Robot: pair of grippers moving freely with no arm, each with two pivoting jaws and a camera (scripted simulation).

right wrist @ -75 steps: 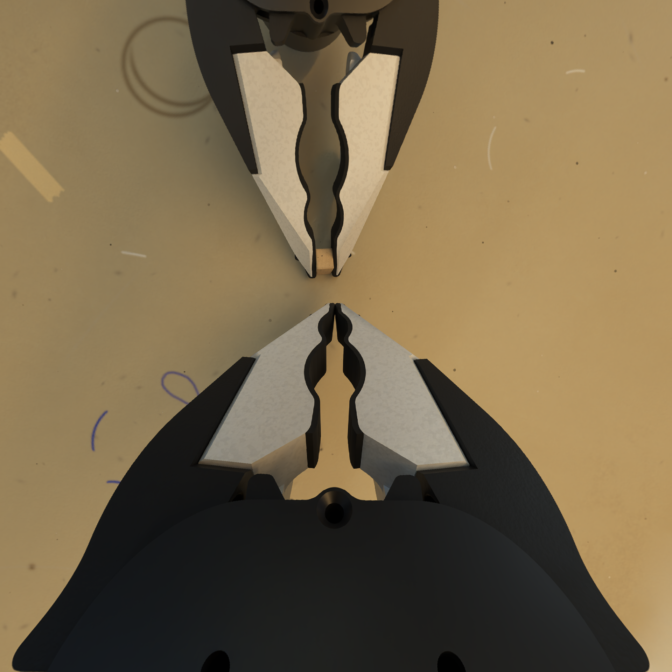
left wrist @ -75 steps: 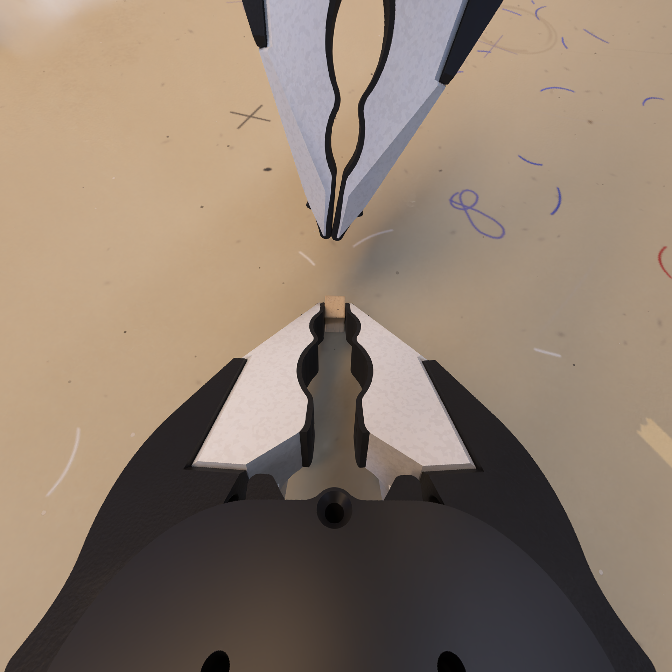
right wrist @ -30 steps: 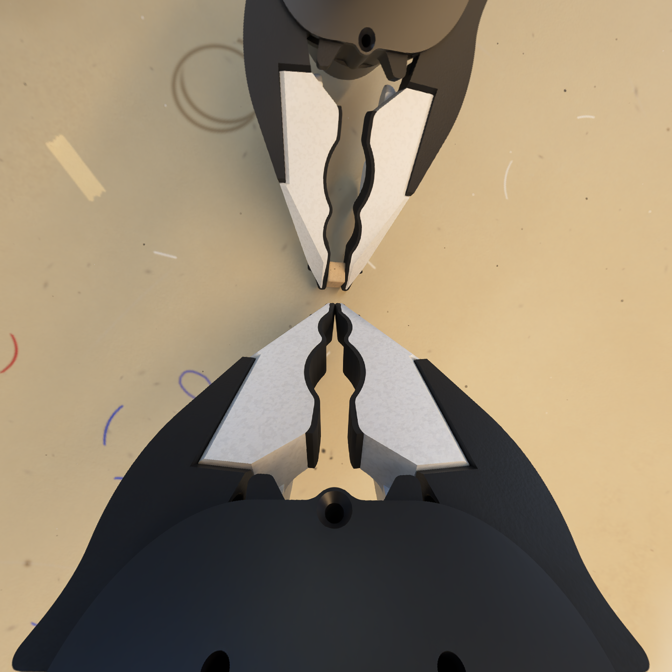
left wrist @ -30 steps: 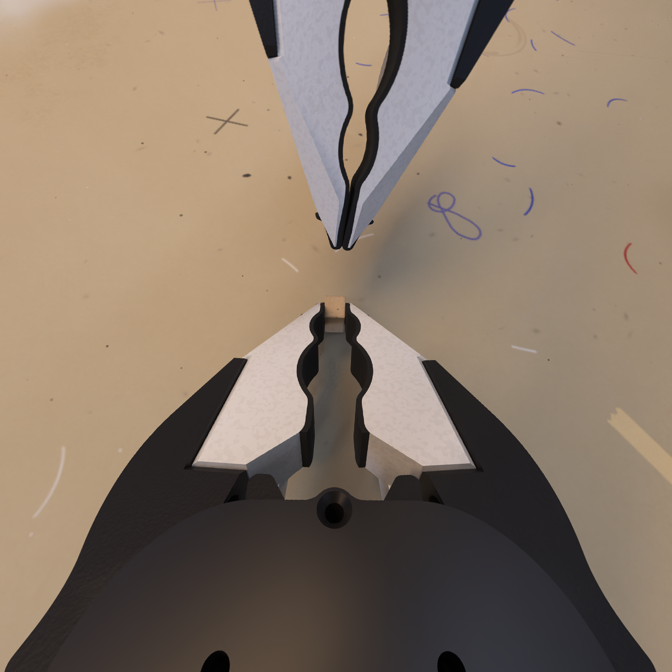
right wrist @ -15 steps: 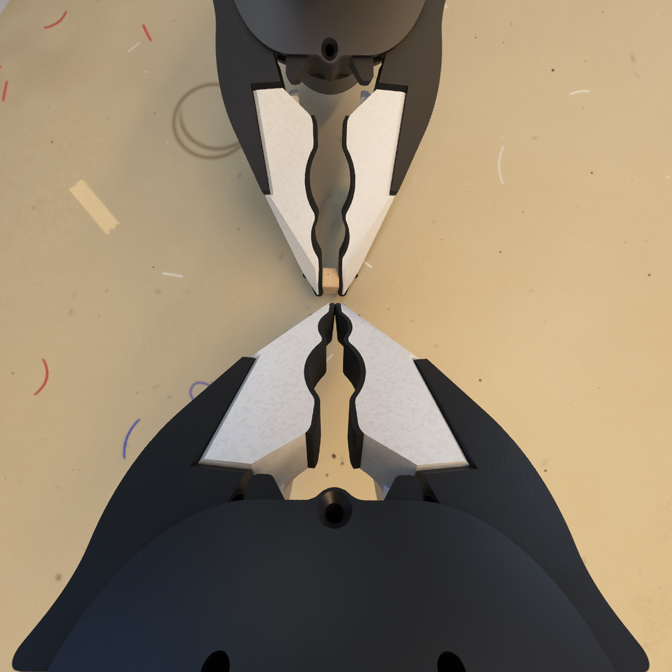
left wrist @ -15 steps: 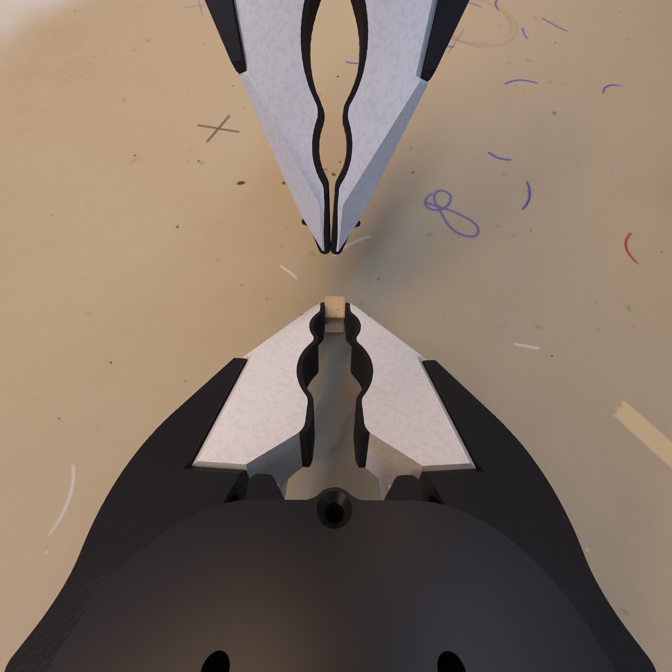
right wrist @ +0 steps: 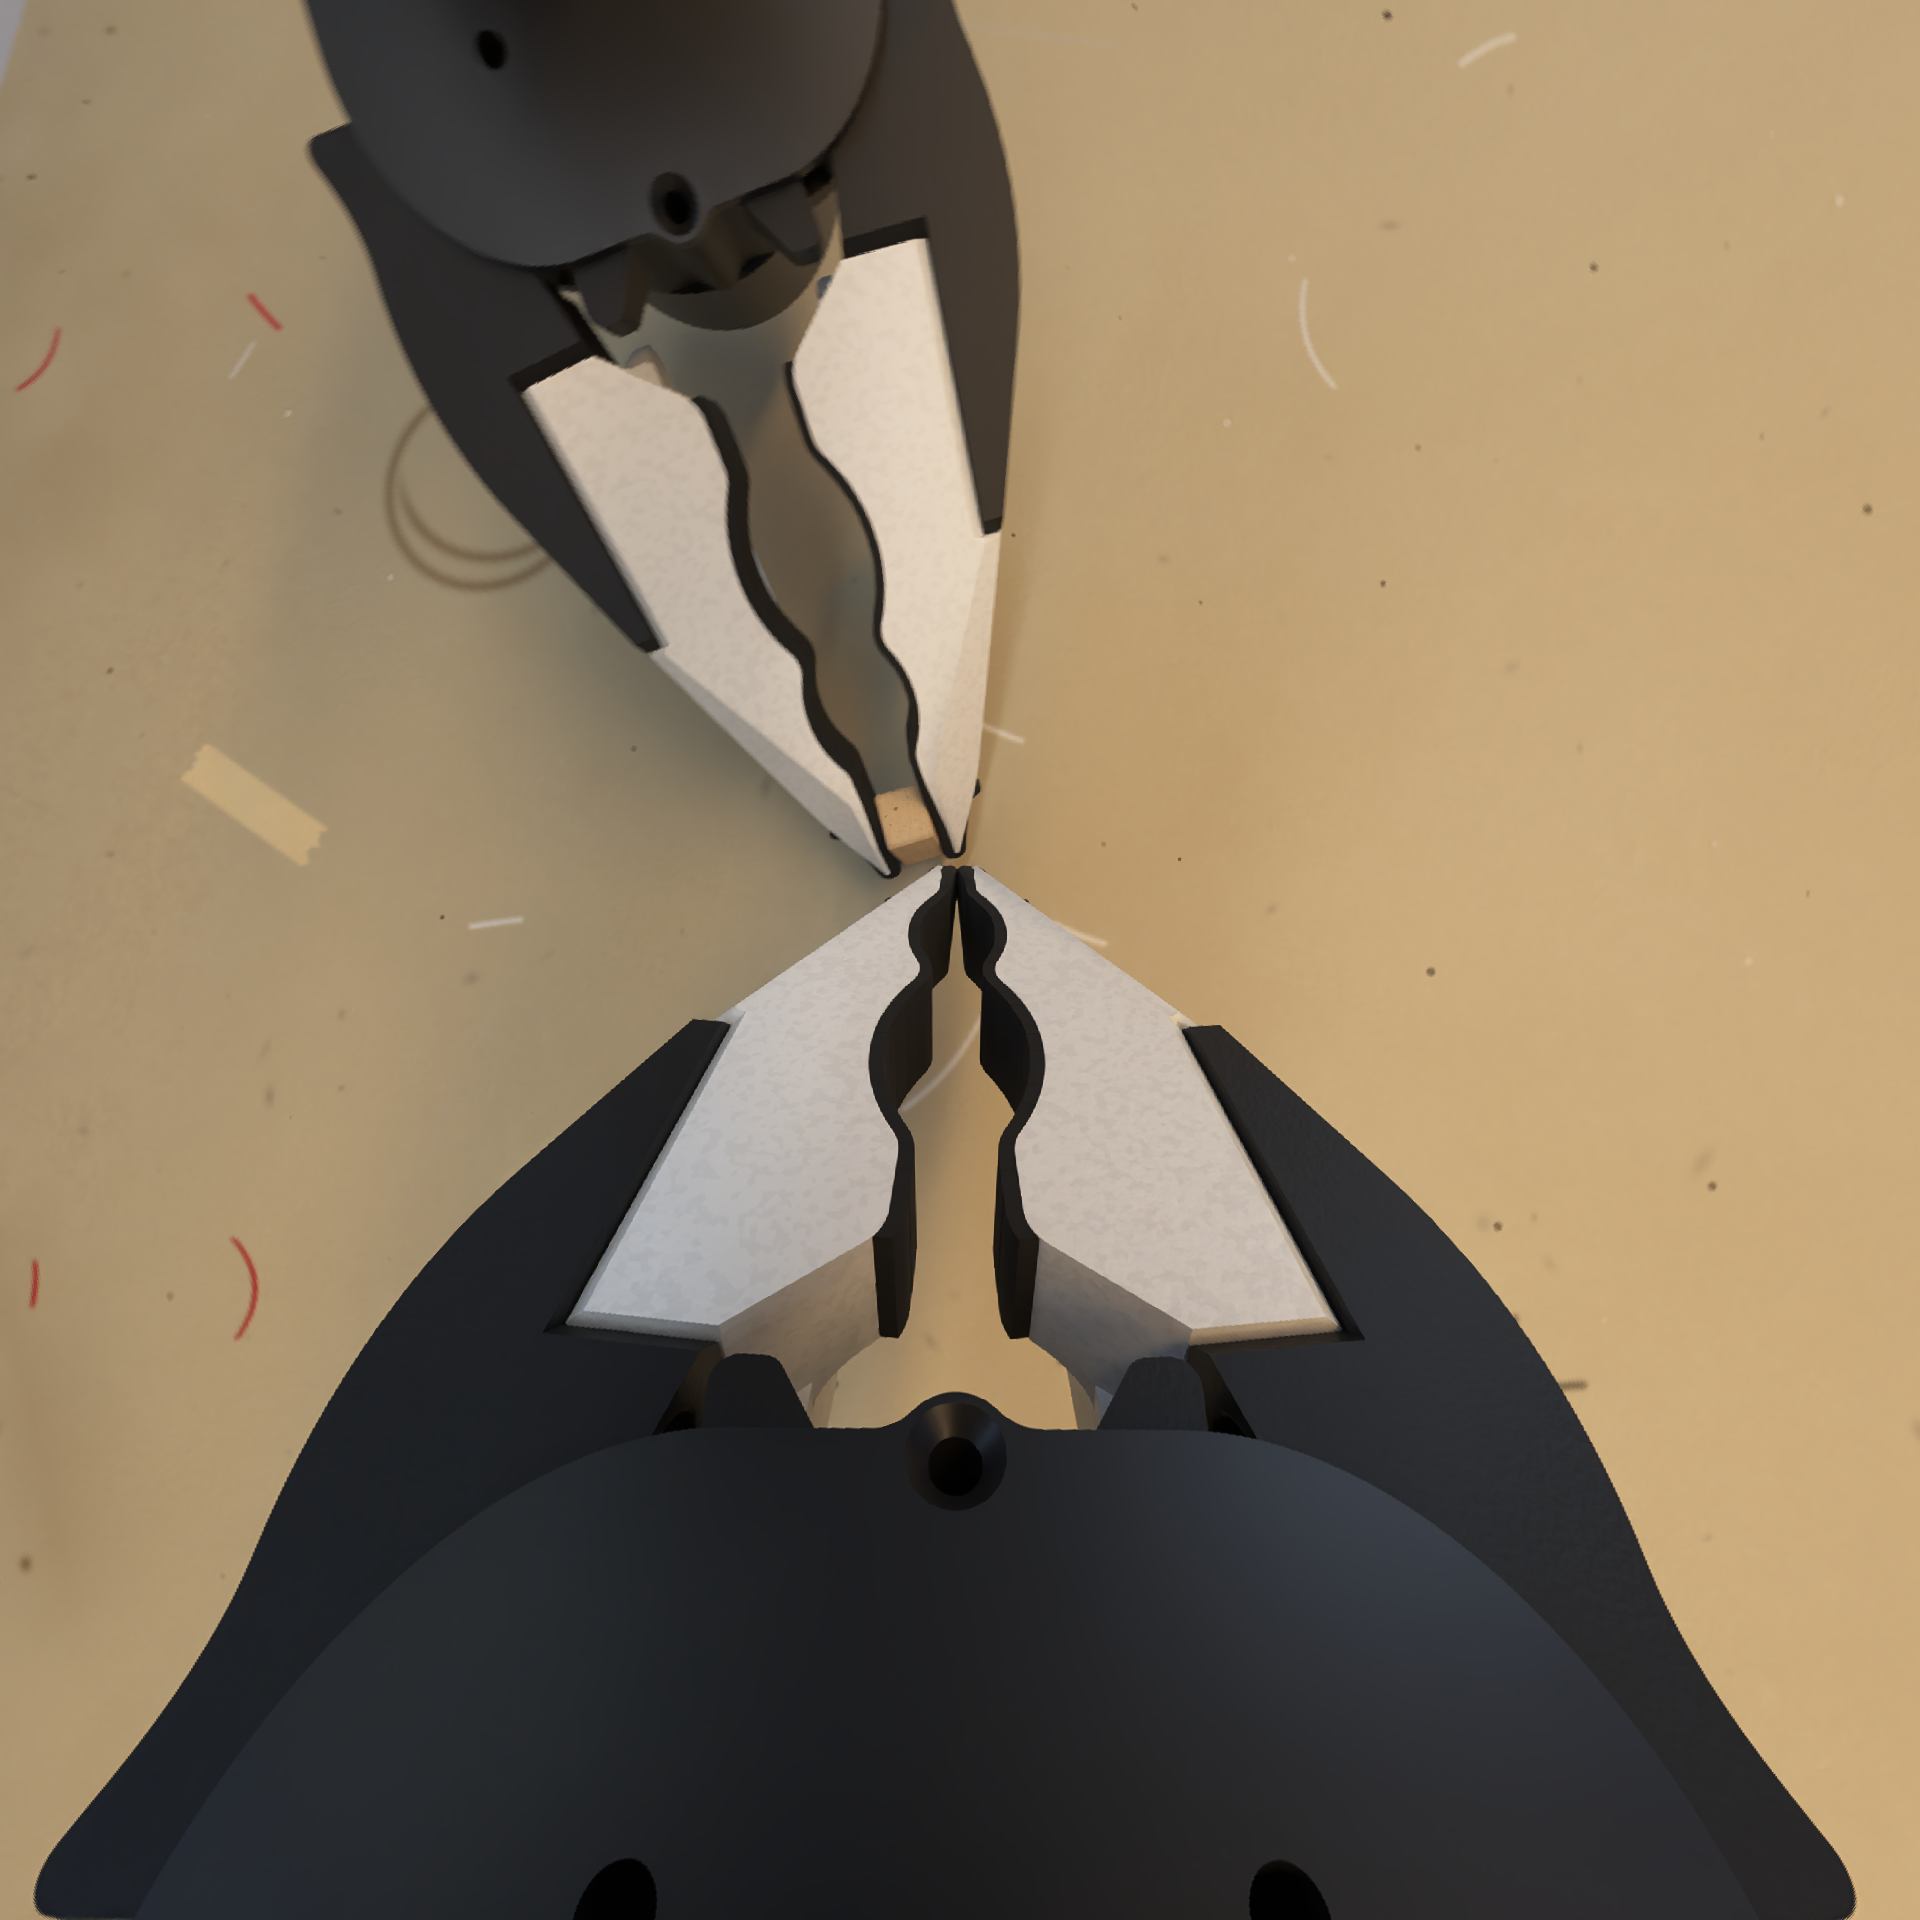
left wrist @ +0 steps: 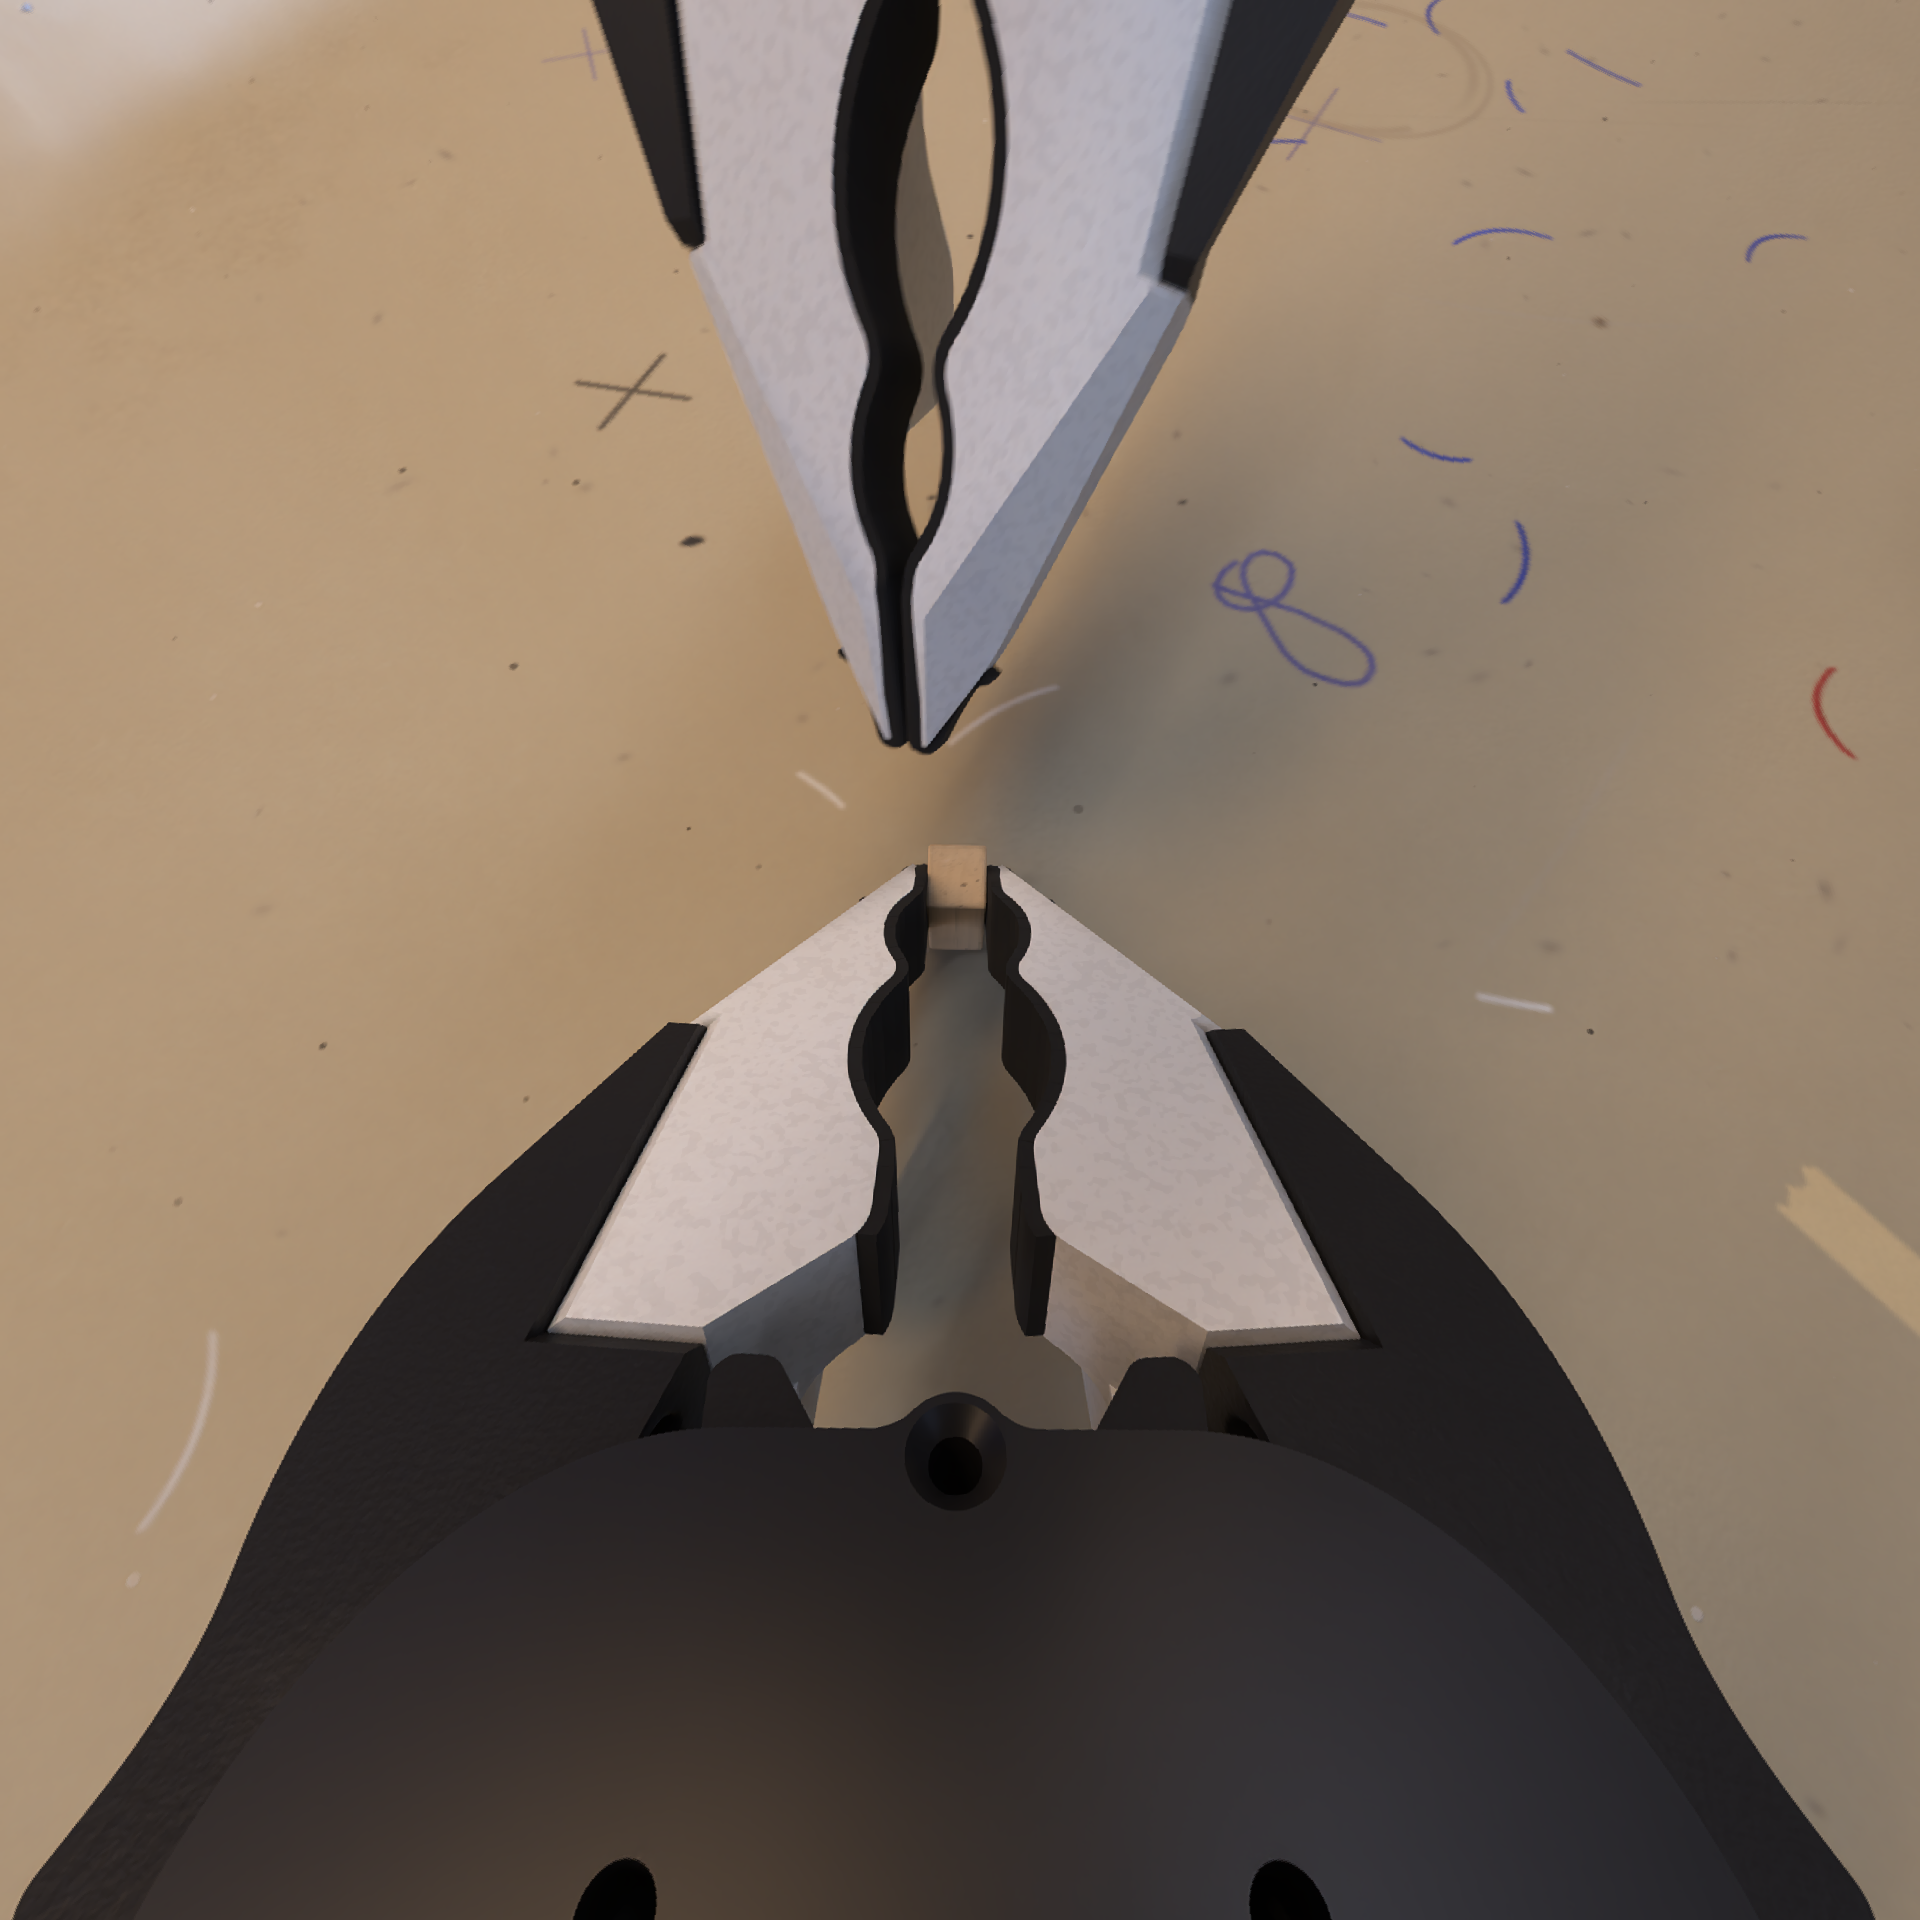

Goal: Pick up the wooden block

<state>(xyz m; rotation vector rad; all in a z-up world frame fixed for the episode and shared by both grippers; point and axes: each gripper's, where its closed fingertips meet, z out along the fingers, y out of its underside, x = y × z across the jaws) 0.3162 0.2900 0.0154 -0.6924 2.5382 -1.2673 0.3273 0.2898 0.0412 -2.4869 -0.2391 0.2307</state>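
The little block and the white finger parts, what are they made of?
The wooden block looks like pale, matte raw wood: tan with tiny specks. The left gripper has white fingers that look like matte speckled plastic, though that is uncertain, edged with black, maybe rubber.

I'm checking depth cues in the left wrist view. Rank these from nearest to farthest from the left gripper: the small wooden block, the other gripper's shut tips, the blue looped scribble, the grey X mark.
1. Small wooden block: pinched between the left gripper tips.
2. Right gripper: tips just ahead, shut.
3. Blue looped scribble: ahead to the right, on the tan table.
4. Grey X mark: ahead-left; close to the scribble's range, ranked loosely.
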